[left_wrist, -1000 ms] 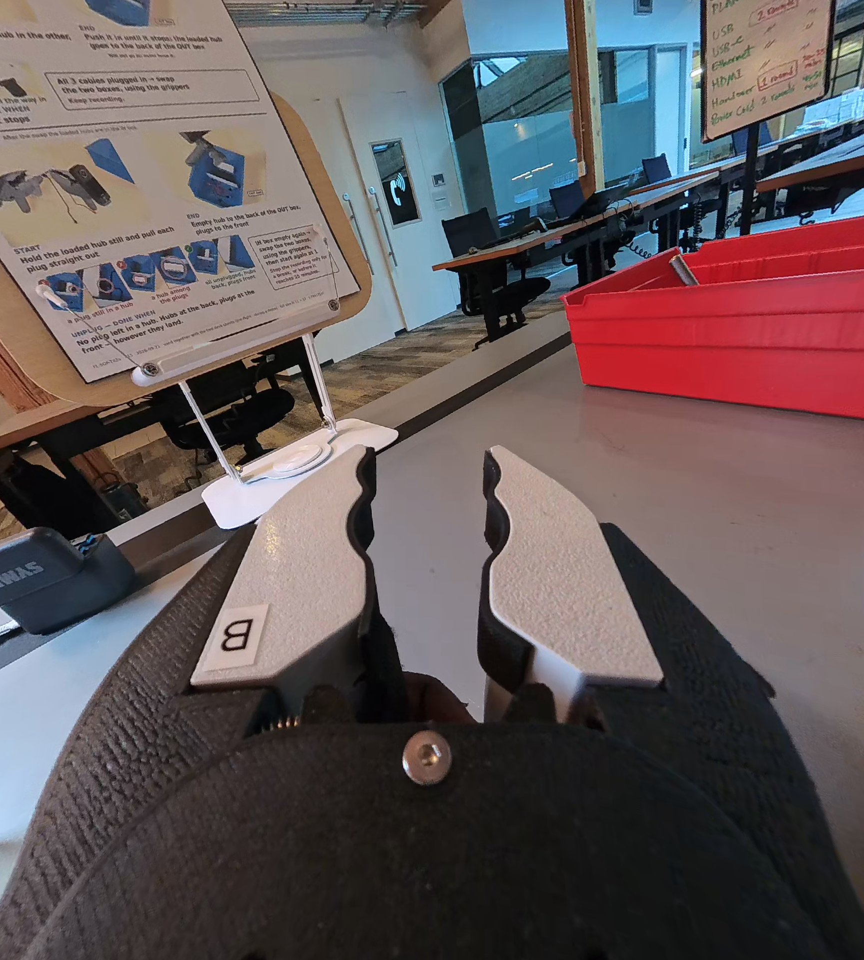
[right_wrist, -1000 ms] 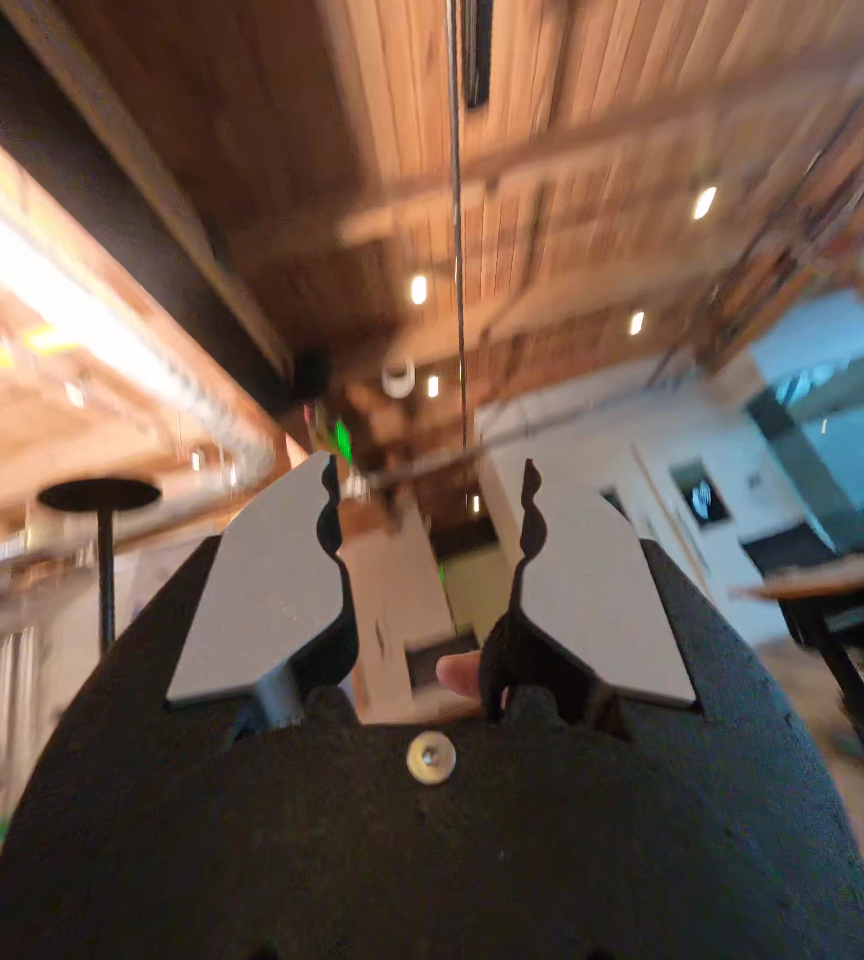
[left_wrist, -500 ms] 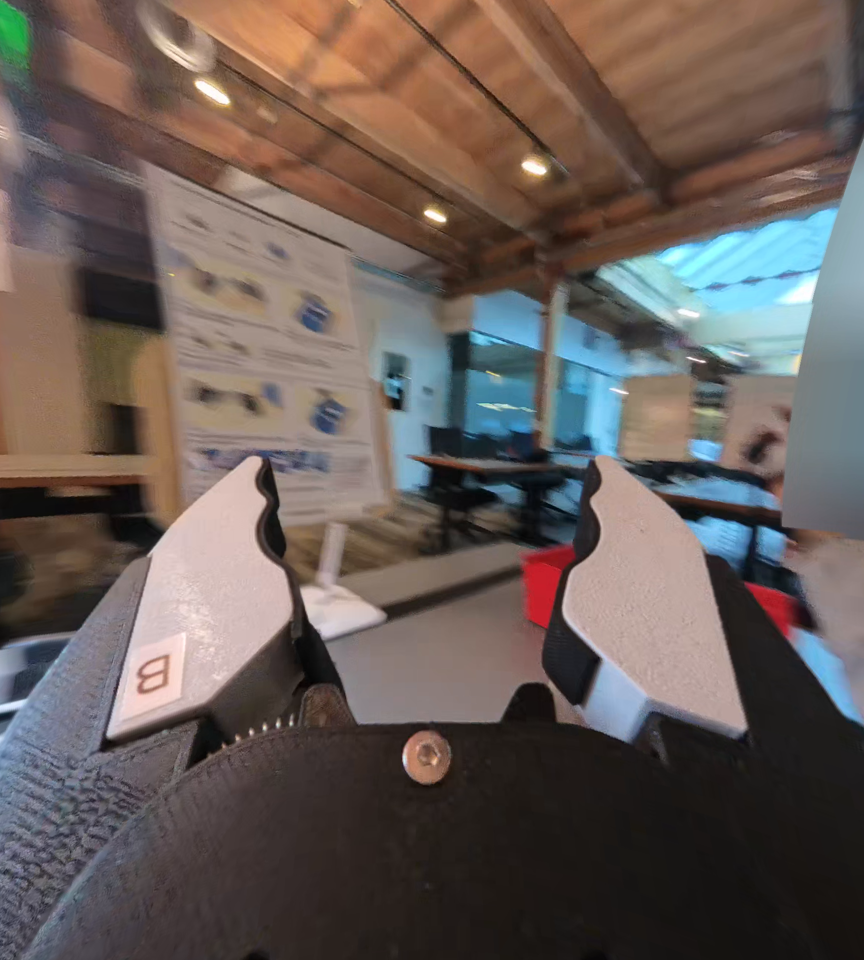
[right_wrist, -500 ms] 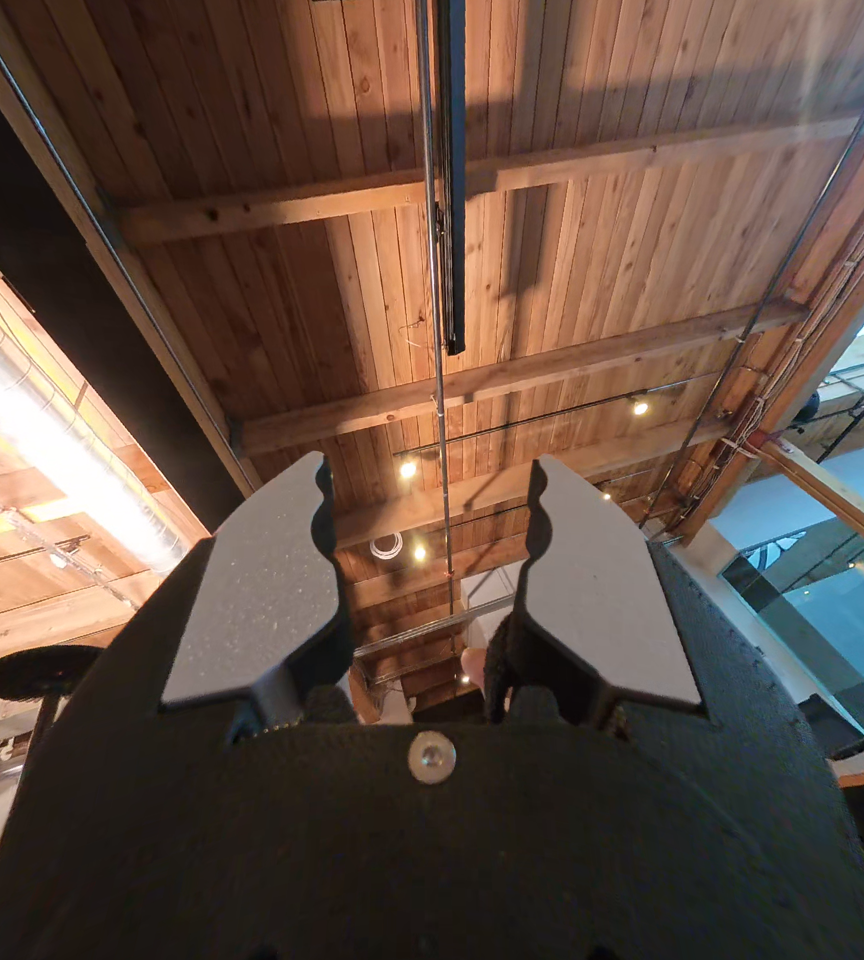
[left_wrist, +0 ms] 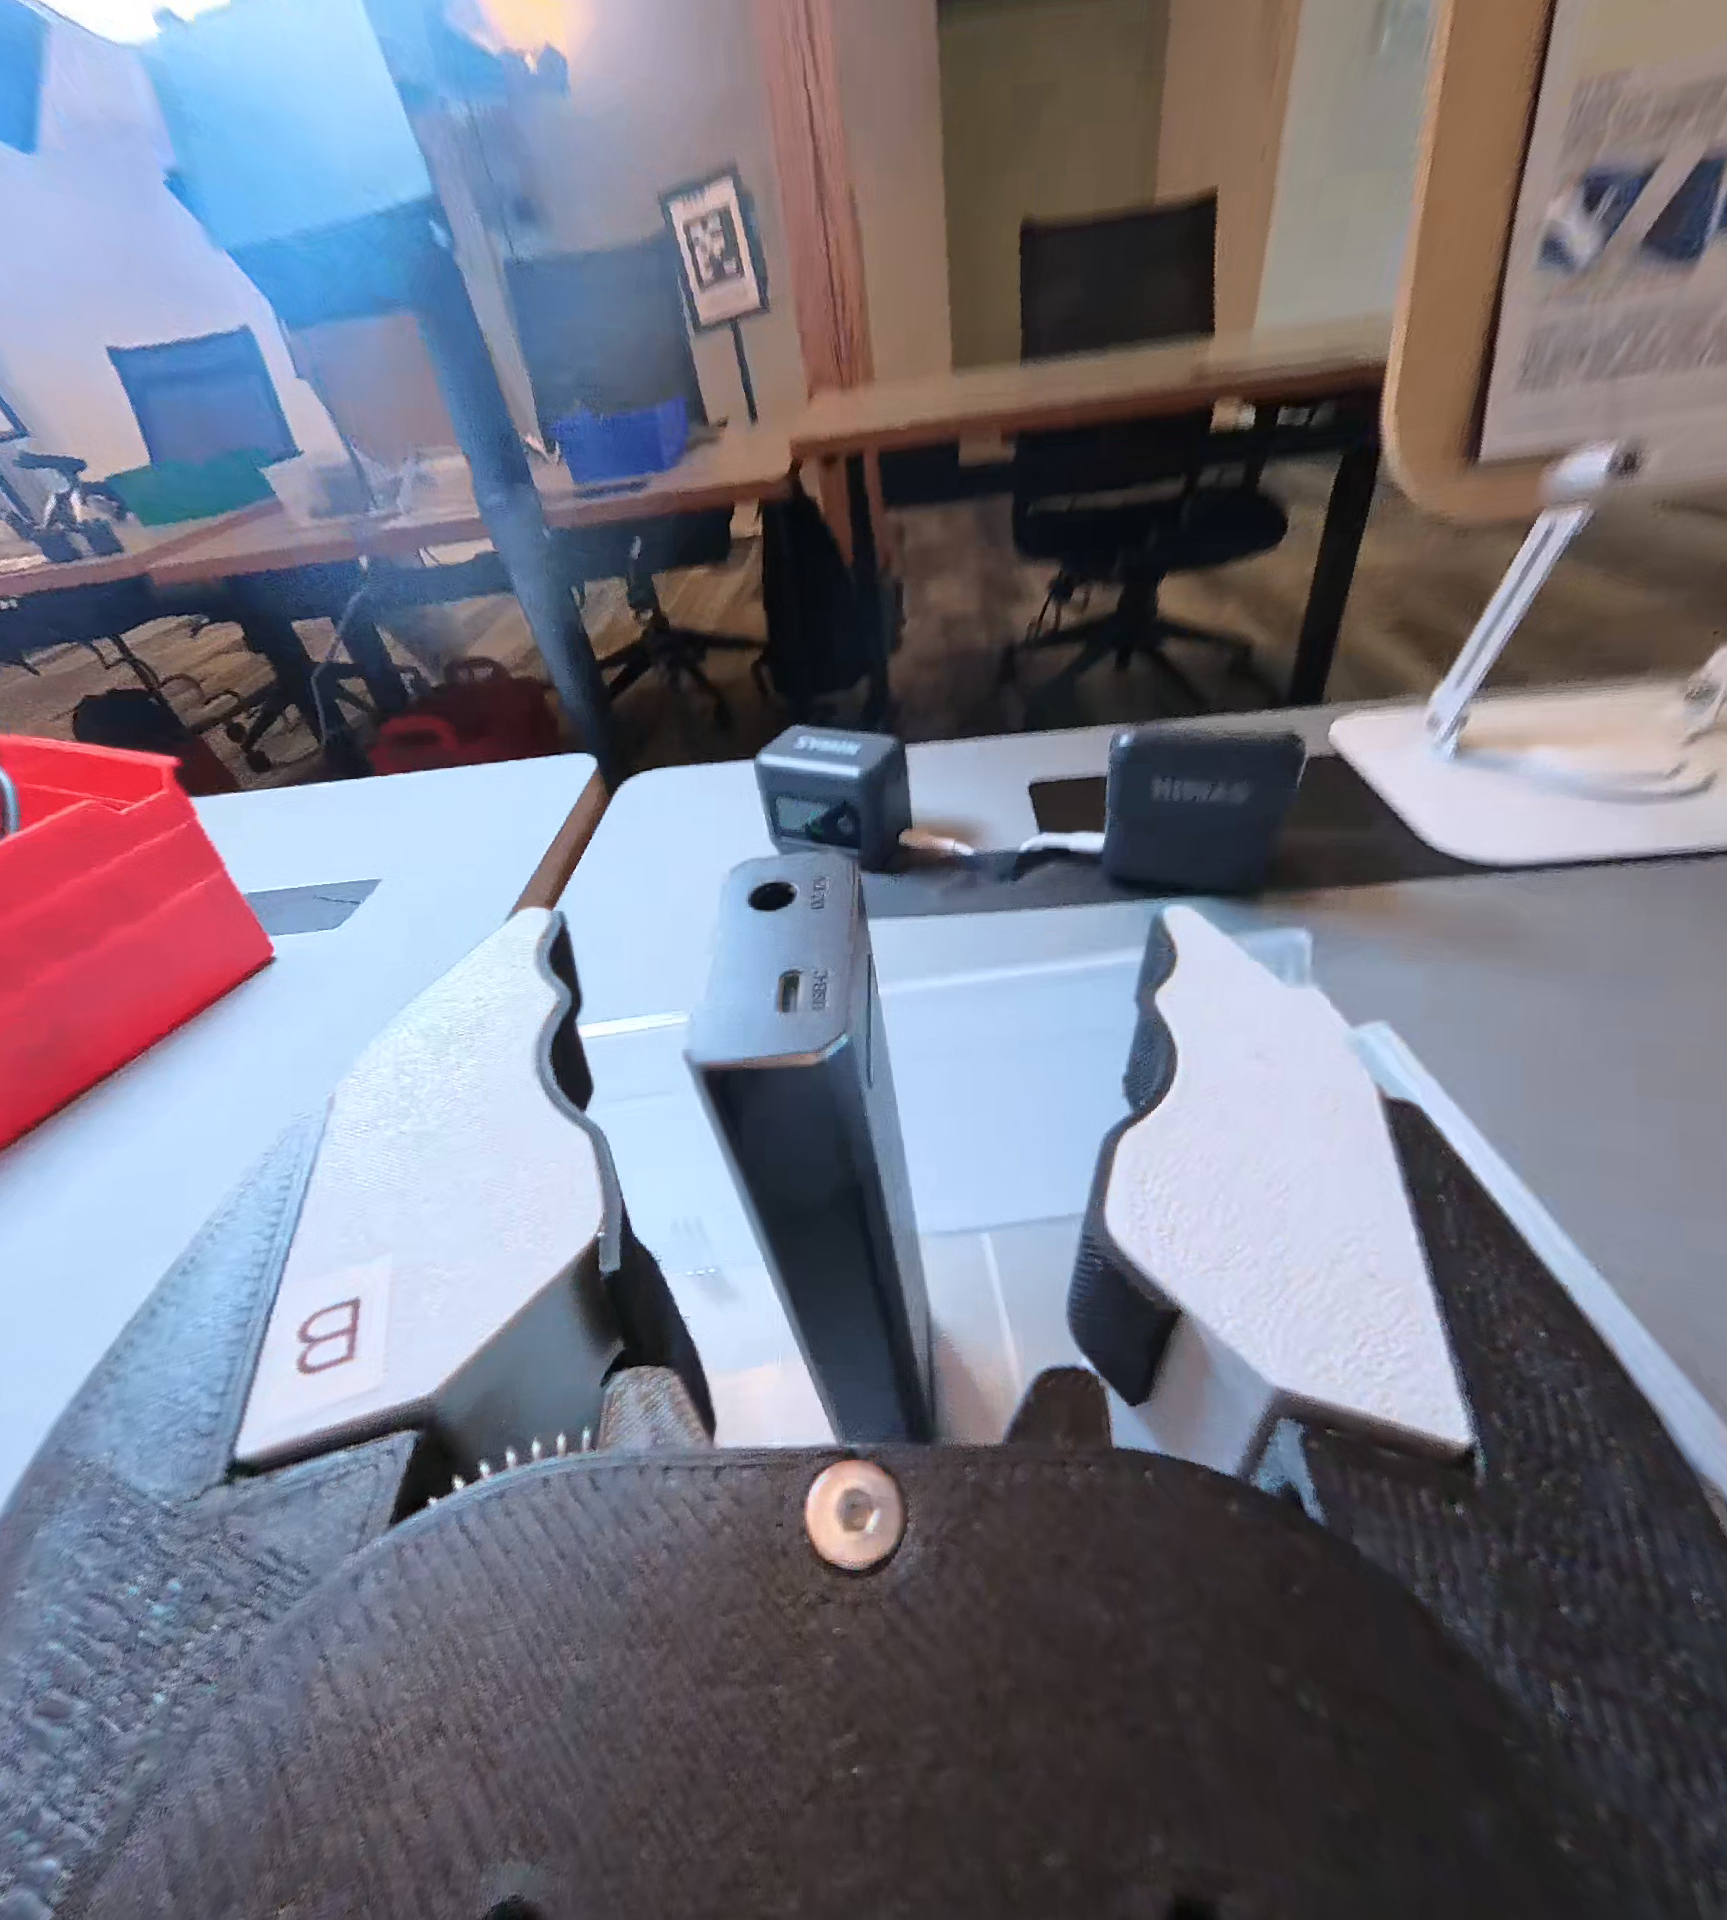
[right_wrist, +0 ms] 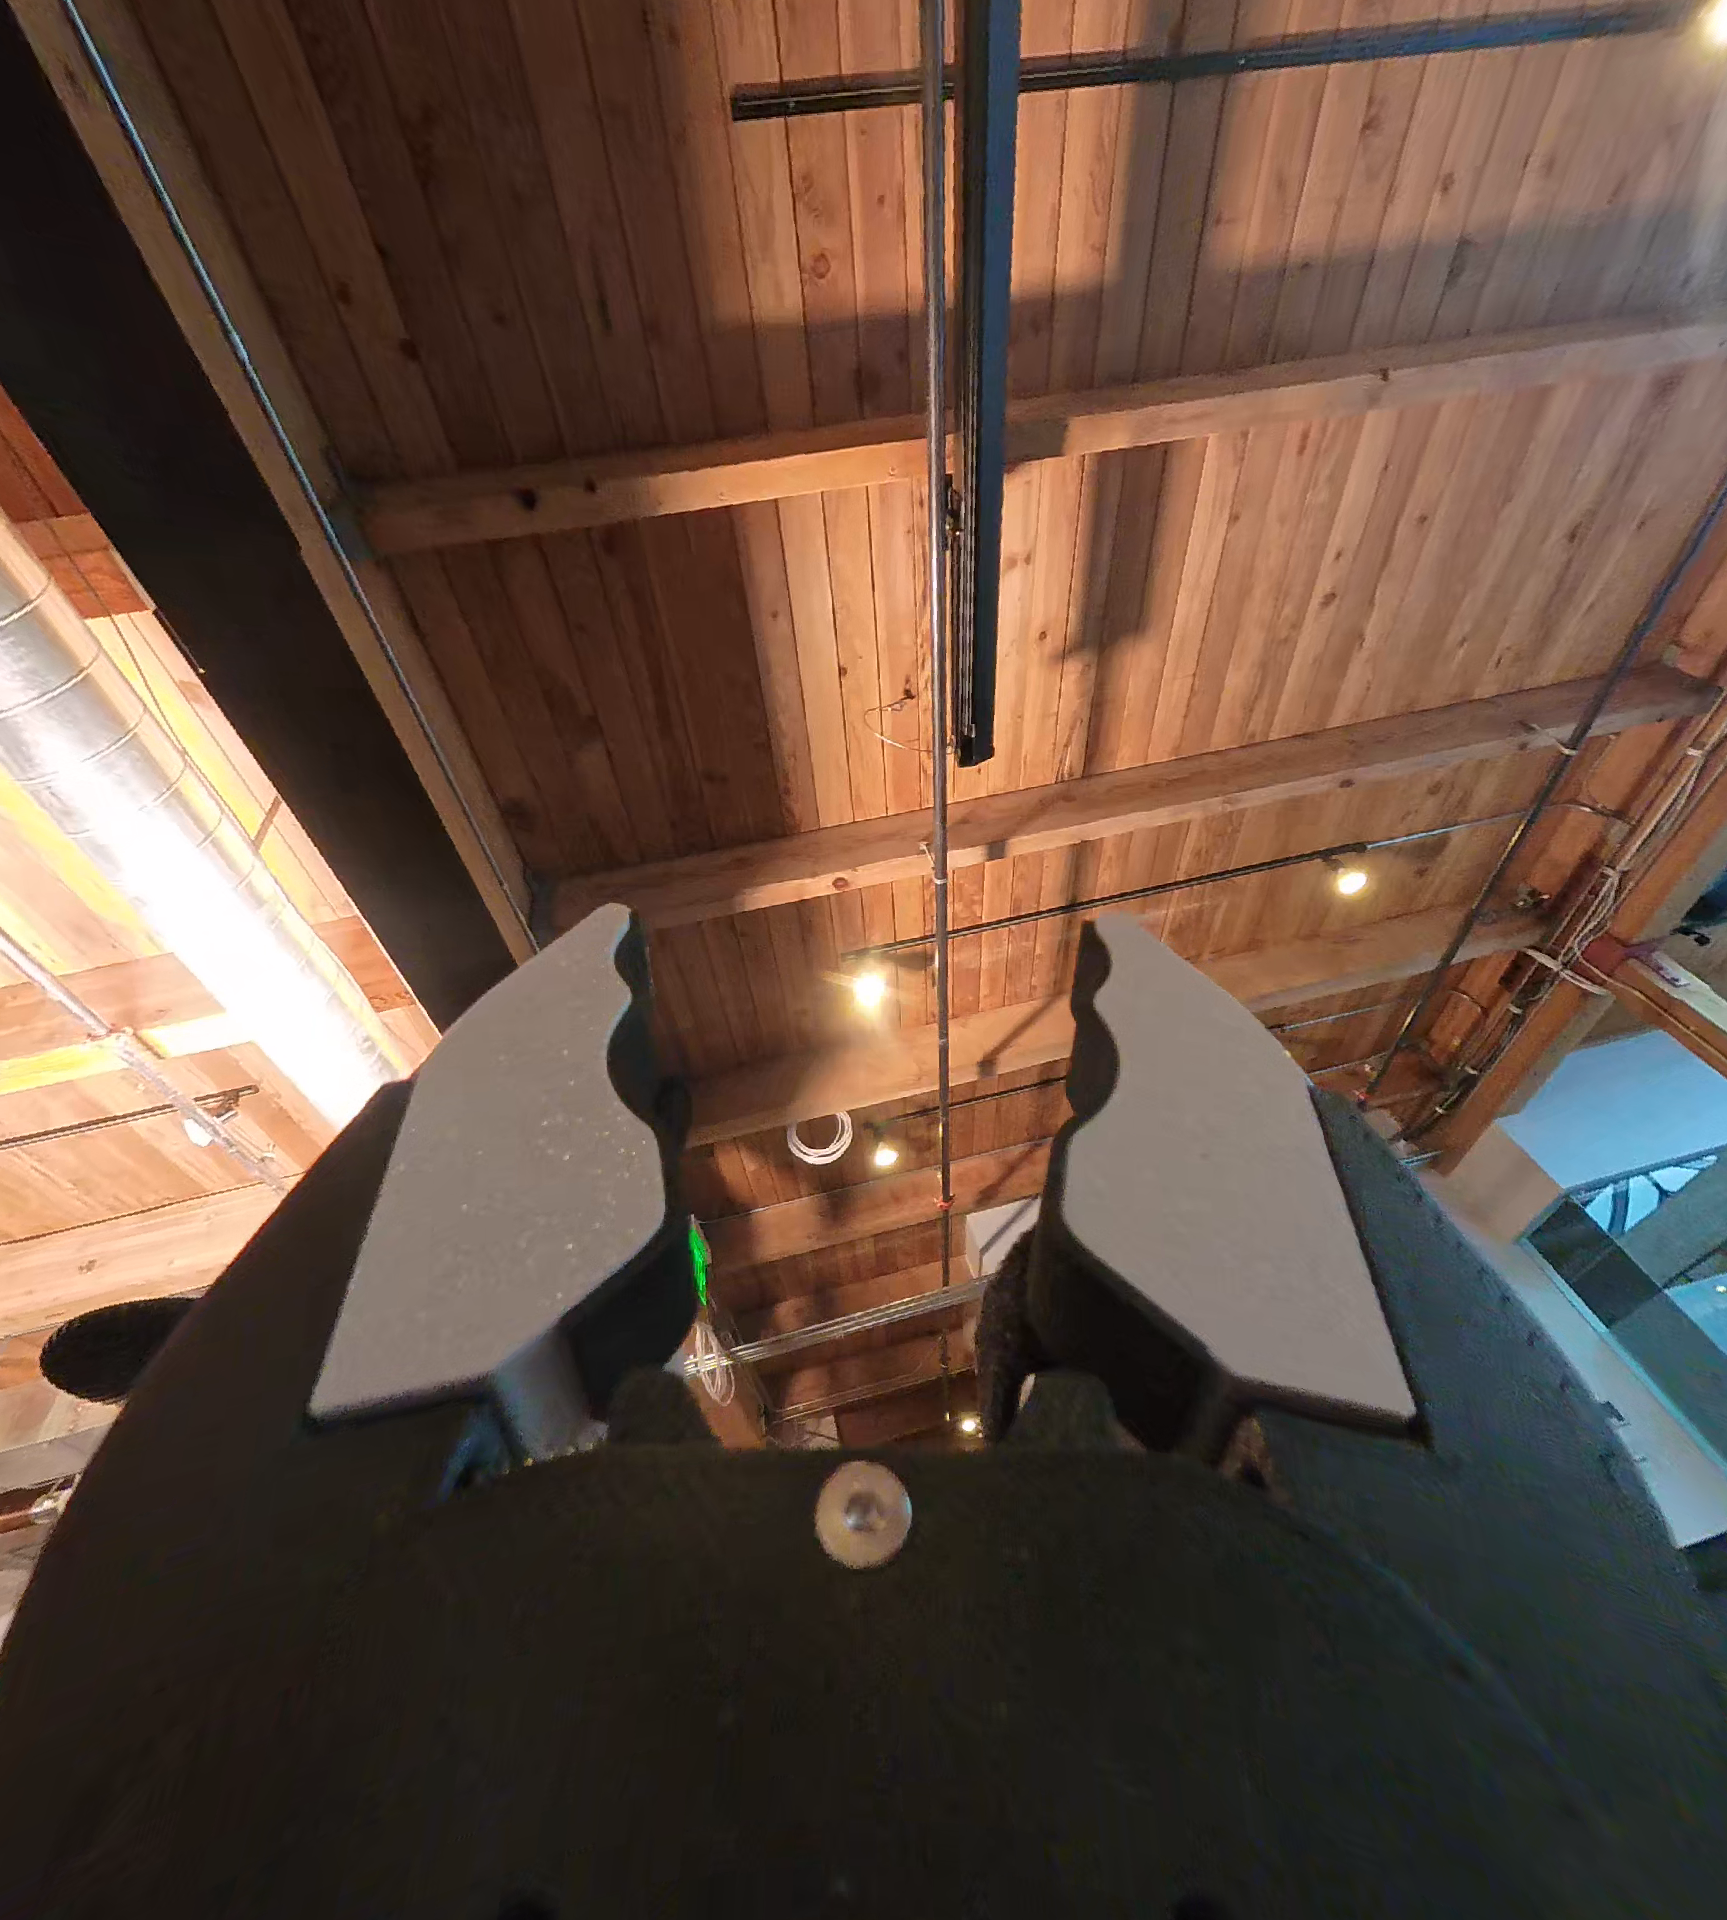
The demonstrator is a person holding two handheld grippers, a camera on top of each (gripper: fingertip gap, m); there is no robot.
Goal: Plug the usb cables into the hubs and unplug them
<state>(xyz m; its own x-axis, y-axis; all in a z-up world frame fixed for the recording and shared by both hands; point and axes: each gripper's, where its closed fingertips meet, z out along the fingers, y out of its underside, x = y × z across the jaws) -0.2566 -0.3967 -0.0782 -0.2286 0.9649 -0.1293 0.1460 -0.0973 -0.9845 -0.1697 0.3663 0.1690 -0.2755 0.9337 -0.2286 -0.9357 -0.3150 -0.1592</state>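
Note:
In the left wrist view a dark grey USB hub (left_wrist: 807,1132) stands on edge inside a clear plastic box (left_wrist: 1285,951), its end with two ports facing up and away. My left gripper (left_wrist: 854,935) is open, with one finger on each side of the hub and a gap to both. My right gripper (right_wrist: 859,940) is open and empty and points up at the wooden ceiling. No cable shows in either view.
A red bin (left_wrist: 38,925) sits on the grey table (left_wrist: 1565,1039) at the left. Two small dark grey boxes (left_wrist: 833,795) (left_wrist: 1197,805) lie at the table's far edge. A white stand (left_wrist: 1565,769) with an instruction board (left_wrist: 1659,239) is at the far right. One gripper's finger ends stand about 80 cm off the other's.
My left gripper has swung left and down from the ceiling-and-board view to straddle the hub in the clear box. My right gripper has opened wider and still points at the ceiling.

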